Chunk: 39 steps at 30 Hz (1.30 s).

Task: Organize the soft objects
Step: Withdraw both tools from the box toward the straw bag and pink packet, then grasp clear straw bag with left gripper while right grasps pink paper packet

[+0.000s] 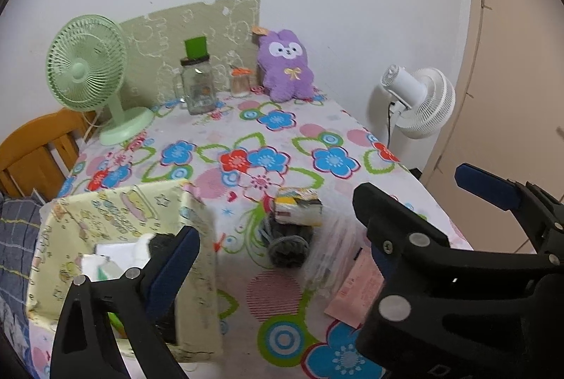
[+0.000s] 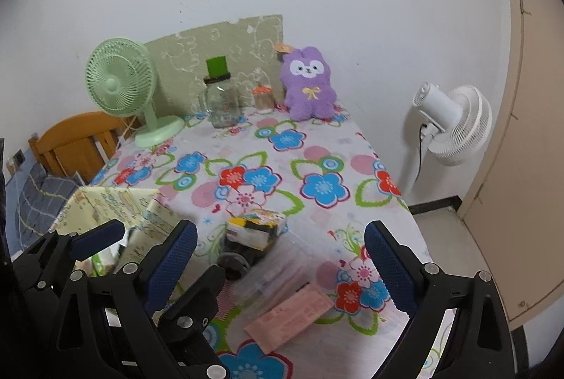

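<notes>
A purple plush [image 2: 309, 86] is seen upright at the desk's [image 2: 317, 164] far edge, facing the cameras. Both the left claw [image 1: 278, 231] and right claw [image 2: 278, 259] are spread wide, nothing held.

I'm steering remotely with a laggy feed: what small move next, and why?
Probably ease the open right claw forward and down onto the grey yarn ball. It lies loose on the table just ahead, beside the yellow fabric box, and neither claw holds anything.

Purple plush toy [image 1: 286, 65], mint-green fan [image 1: 88, 69], flowered tablecloth [image 1: 299, 139].
</notes>
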{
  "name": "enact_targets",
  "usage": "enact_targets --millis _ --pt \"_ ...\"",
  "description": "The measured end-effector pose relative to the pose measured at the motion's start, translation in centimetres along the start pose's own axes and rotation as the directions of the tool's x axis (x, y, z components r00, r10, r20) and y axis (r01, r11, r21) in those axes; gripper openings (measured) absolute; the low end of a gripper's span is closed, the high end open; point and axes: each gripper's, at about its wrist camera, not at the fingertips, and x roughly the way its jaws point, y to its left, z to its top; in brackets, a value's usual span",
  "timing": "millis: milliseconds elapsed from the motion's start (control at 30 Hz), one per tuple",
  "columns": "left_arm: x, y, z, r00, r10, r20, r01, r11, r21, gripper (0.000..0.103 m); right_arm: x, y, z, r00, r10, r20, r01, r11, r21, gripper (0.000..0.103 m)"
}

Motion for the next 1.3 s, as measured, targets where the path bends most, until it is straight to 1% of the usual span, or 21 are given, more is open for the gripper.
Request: enact_targets --millis 67,233,333,567,733,800,833,933,967,1033,1100,1167,1200,1300 --pt "0.6 -0.5 -0.2 1.0 -0.014 -0.018 0.014 1.0 0.008 0.092 0.4 -0.3 -0.3 1.0 -0.01 -0.014 0.01 1.0 0.003 0.097" --pt "2.0 -1.4 -0.8 0.998 -0.034 -0.054 0.035 0.999 0.025 0.089 1.3 -1.2 -1.3 0.999 -0.023 -0.044 0.024 0.999 0.028 0.097" --pt "2.8 -1.8 -1.3 0.996 -0.038 -0.077 0.041 0.999 0.032 0.088 1.9 -1.7 -2.0 0.997 -0.035 -0.064 0.038 0.998 0.042 0.093" --pt "4.9 -2.3 -2.3 0.99 -0.048 -0.13 0.054 0.997 0.046 0.082 3.6 -2.7 -3.6 0.991 -0.041 -0.128 0.052 0.995 0.083 0.09" --pt "6.3 -2.5 -2.7 0.984 -0.058 -0.169 0.068 0.996 0.056 0.07 4.9 -3.3 -4.4 0.984 -0.053 -0.172 0.07 0.993 0.096 0.087" --pt "6.8 -2.6 -2.8 0.98 -0.067 -0.186 0.08 0.995 0.059 0.063 5.3 -3.6 -4.6 0.981 -0.053 -0.188 0.074 0.991 0.109 0.086" --pt "7.0 -2.7 -2.8 0.979 -0.072 -0.189 0.085 0.995 0.061 0.062 5.5 -3.7 -4.7 0.979 -0.049 -0.197 0.073 0.99 0.118 0.086" --pt "7.5 -2.9 -3.0 0.977 -0.075 -0.199 0.091 0.993 0.072 0.048 6.1 -4.0 -5.0 0.975 -0.051 -0.216 0.081 0.988 0.13 0.086" --pt "7.6 -2.9 -3.1 0.976 -0.077 -0.202 0.094 0.993 0.075 0.042 6.3 -4.0 -5.1 0.973 -0.051 -0.224 0.082 0.988 0.133 0.086" --pt "7.8 -2.9 -3.2 0.974 -0.084 -0.21 0.103 0.991 0.08 0.036 6.5 -4.0 -5.2 0.971 -0.05 -0.233 0.083 0.988 0.134 0.086" --pt "8.0 -2.7 -3.3 0.969 -0.096 -0.226 0.116 0.99 0.076 0.025 6.7 -3.9 -5.3 0.97 -0.047 -0.239 0.081 0.988 0.134 0.086" --pt "8.2 -2.5 -3.5 0.966 -0.102 -0.237 0.122 0.99 0.071 0.018 6.9 -3.8 -5.3 0.969 -0.046 -0.244 0.081 0.988 0.135 0.086" --pt "8.2 -2.4 -3.6 0.966 -0.104 -0.237 0.124 0.99 0.071 0.016 7.0 -3.8 -5.4 0.968 -0.045 -0.247 0.08 0.988 0.135 0.086" --pt "7.9 -2.2 -3.9 0.966 -0.103 -0.237 0.123 0.99 0.07 0.013 7.2 -3.6 -5.5 0.965 -0.044 -0.258 0.082 0.987 0.14 0.086"
